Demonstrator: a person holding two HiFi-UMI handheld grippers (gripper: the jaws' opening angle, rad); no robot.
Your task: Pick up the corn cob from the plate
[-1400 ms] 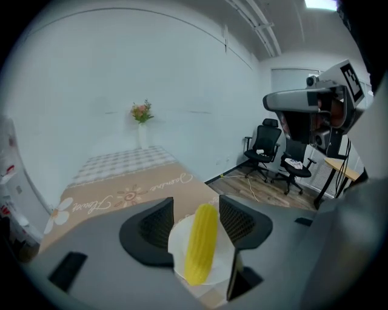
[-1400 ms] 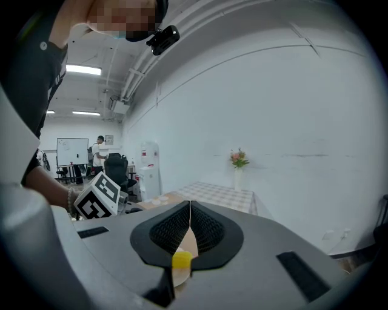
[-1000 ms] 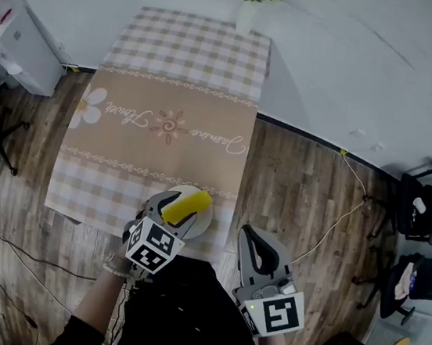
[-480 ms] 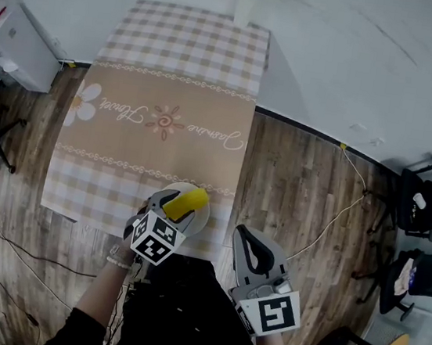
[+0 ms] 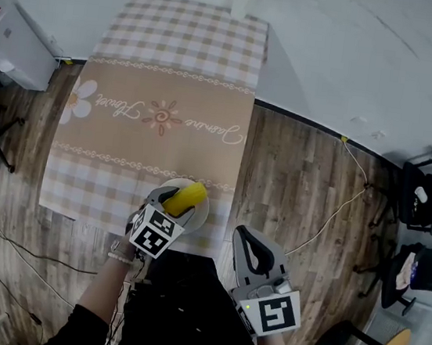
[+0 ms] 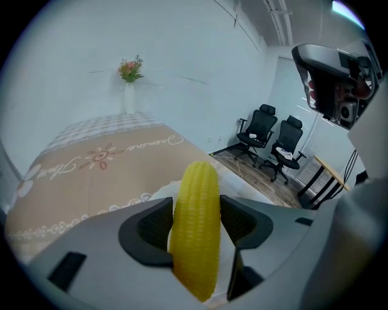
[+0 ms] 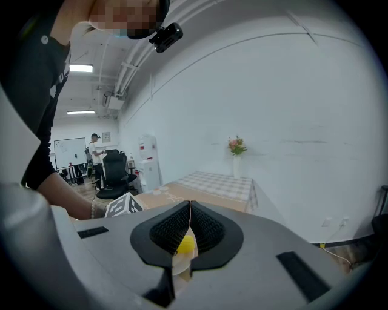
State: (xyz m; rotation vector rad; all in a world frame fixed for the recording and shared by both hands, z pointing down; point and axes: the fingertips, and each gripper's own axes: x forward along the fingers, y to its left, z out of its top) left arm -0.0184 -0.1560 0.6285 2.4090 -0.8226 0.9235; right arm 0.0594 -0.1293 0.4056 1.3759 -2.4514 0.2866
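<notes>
We hold the corn cob (image 6: 195, 224) clamped in the left hand-held gripper (image 5: 175, 205) over the plate (image 5: 201, 216), right hand-held gripper (image 7: 190, 227) closed empty; a slackened squeeze could let the rounded cob slip.

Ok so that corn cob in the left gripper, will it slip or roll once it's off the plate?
Probably stiff: the corn cob stands straight, without sagging, between the jaws of the left gripper. Its rounded, ribbed sides may let it twist in the grip, though the ridges should add some friction. Set back on the plate, it would likely roll.
</notes>
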